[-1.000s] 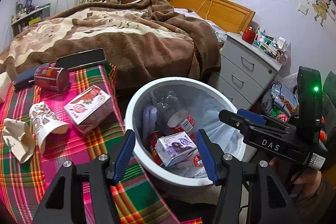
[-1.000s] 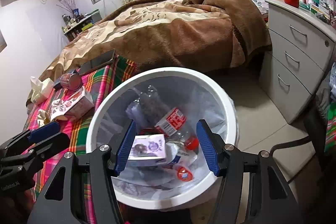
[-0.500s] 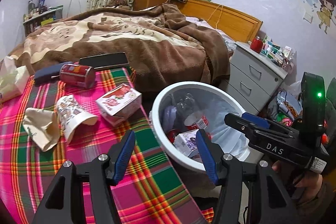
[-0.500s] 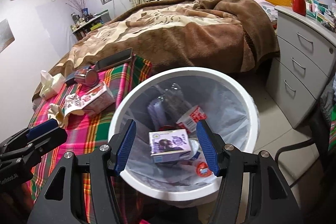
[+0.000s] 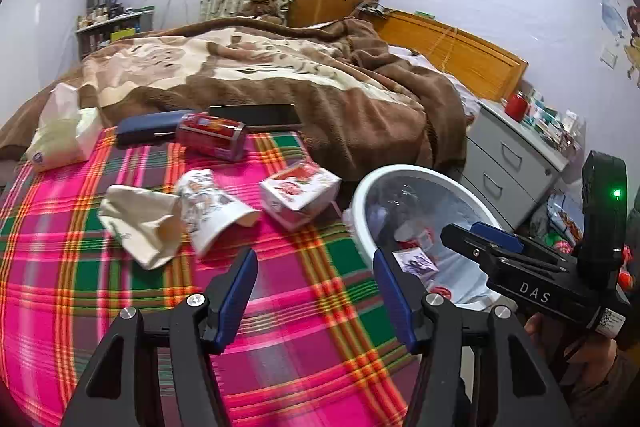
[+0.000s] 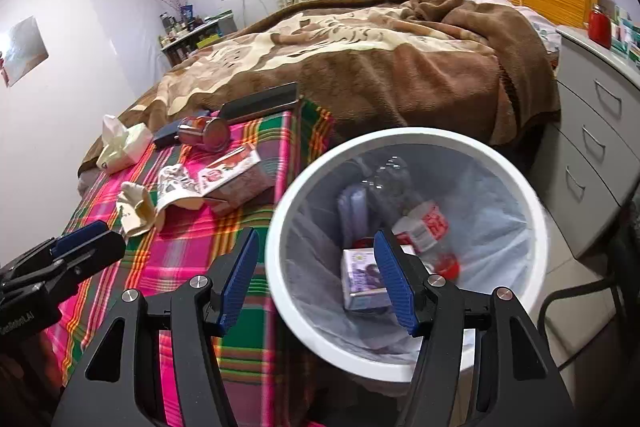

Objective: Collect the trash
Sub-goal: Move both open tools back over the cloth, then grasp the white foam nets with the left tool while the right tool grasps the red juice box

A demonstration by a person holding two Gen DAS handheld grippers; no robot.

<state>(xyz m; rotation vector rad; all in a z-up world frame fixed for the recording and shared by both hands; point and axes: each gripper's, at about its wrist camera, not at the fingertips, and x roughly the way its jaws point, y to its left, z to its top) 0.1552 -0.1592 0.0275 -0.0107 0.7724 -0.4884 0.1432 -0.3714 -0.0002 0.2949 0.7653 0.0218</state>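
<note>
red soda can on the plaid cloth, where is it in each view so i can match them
Left wrist: the red soda can lies on its side, upper left of centre, at the cloth's far edge.
Right wrist: the can is left of centre, end-on.
Shared landmark: the white trash bin.

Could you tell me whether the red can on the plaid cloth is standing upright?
No, the red can lies on its side on the plaid cloth, beside the dark blue case.
</note>
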